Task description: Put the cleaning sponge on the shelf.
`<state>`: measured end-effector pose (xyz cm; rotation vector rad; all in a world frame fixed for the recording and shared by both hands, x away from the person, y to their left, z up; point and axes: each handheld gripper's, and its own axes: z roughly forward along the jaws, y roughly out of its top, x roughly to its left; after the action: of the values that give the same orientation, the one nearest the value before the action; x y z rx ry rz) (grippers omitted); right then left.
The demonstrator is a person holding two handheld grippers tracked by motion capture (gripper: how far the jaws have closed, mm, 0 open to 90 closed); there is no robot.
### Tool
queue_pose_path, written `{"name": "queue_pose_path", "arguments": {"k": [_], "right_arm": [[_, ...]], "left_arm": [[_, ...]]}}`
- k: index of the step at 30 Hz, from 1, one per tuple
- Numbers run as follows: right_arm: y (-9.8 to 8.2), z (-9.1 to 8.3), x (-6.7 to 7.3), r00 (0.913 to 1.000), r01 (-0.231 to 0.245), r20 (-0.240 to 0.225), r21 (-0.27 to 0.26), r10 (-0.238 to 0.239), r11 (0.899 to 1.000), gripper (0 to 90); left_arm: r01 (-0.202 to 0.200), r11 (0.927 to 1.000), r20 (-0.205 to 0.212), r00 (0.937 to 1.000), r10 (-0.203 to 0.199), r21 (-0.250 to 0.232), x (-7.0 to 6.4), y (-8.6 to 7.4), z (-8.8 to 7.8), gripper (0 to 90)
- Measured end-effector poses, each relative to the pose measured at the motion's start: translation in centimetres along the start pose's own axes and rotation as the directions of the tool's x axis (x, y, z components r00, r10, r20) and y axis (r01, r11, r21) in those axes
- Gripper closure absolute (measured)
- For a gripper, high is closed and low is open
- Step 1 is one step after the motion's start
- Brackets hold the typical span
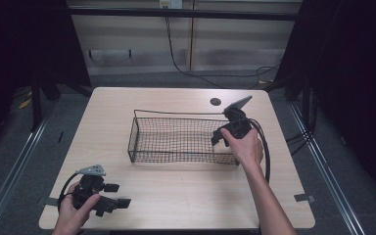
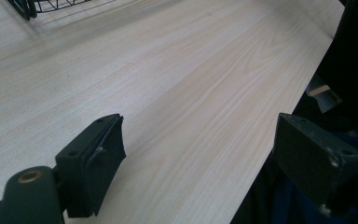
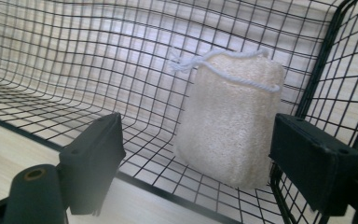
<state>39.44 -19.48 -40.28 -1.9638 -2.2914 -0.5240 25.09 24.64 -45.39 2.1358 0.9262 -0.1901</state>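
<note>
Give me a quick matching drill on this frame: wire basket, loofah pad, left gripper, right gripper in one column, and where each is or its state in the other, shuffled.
Things:
1. wire basket
2. loofah pad
3. left gripper
4. right gripper

Places or states:
A. open over bare tabletop near the person's edge of the table
B. standing on end inside the mesh, in a corner, white cord loop on top
C. in the middle of the table, black mesh
D. open at the basket's right end, jaws pointed at the pad

Pairs: 1-C, 2-B, 3-A, 4-D
</note>
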Motion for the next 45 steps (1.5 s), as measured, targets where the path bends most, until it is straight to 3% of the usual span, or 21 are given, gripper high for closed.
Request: {"name": "queue_pose_path", "arguments": {"k": [2, 4, 10, 18, 21, 29, 35, 36, 39, 43, 45], "right_arm": [[-0.1, -0.2, 0.1, 1.0000, 0.009, -0.004, -0.005, -0.009, 1.000, 17.0], [-0.3, -0.2, 0.3, 0.9973, 0.051, -0.052, -0.001, -0.051, 0.999, 18.5], [-0.8, -0.9, 1.0, 0.9948, 0.090, -0.045, -0.031, -0.091, 0.995, 20.0], [-1.3, -1.7, 1.3, 0.9885, 0.111, -0.095, -0.068, -0.117, 0.991, 20.1], [-1.8, -1.7, 1.2, 0.9825, 0.106, -0.145, -0.079, -0.117, 0.991, 21.2], [-3.3, -2.0, 1.1, 0.9682, 0.122, -0.204, -0.123, -0.145, 0.985, 22.5], [-4.7, -2.7, 1.0, 0.9644, 0.142, -0.199, -0.166, -0.174, 0.976, 22.5], [-5.3, -3.0, 1.0, 0.9594, 0.157, -0.203, -0.196, -0.196, 0.968, 22.5], [-5.9, -3.0, 1.0, 0.9539, 0.163, -0.217, -0.204, -0.207, 0.965, 22.5], [-7.0, -3.1, 1.3, 0.9574, 0.171, -0.189, -0.239, -0.218, 0.956, 24.2], [-7.6, -3.2, 1.4, 0.9494, 0.174, -0.212, -0.257, -0.231, 0.951, 24.1]], "left_arm": [[-0.001, 1.0000, -0.001, 1.0000, 0.001, -0.001, 0.0, 0.0, 0.0, 16.3], [0.000, 1.0000, 0.001, 1.0000, 0.000, -0.001, 0.0, 0.0, 0.0, 16.3], [0.000, 1.0000, 0.001, 1.0000, 0.000, 0.000, 0.0, 0.0, 0.0, 16.3], [0.000, 1.0000, 0.000, 1.0000, 0.000, 0.001, 0.0, 0.0, 0.0, 16.3], [0.000, 1.0000, 0.001, 1.0000, 0.000, -0.001, 0.0, 0.0, -0.1, 16.3], [0.003, 1.0000, 0.002, 1.0000, -0.003, -0.005, 0.0, 0.0, -0.1, 16.3], [0.001, 1.0000, -0.001, 1.0000, -0.001, -0.006, 0.0, 0.0, -0.1, 16.3], [0.000, 1.0000, 0.002, 1.0000, 0.000, -0.005, 0.0, 0.0, -0.1, 16.3], [0.005, 1.0000, 0.000, 1.0000, -0.005, -0.006, 0.0, 0.0, -0.1, 16.3], [0.000, 1.0000, -0.002, 1.0000, 0.000, -0.001, 0.0, 0.0, -0.1, 16.3], [0.000, 1.0000, -0.001, 1.0000, 0.000, -0.004, 0.0, 0.0, -0.1, 16.4]]}}
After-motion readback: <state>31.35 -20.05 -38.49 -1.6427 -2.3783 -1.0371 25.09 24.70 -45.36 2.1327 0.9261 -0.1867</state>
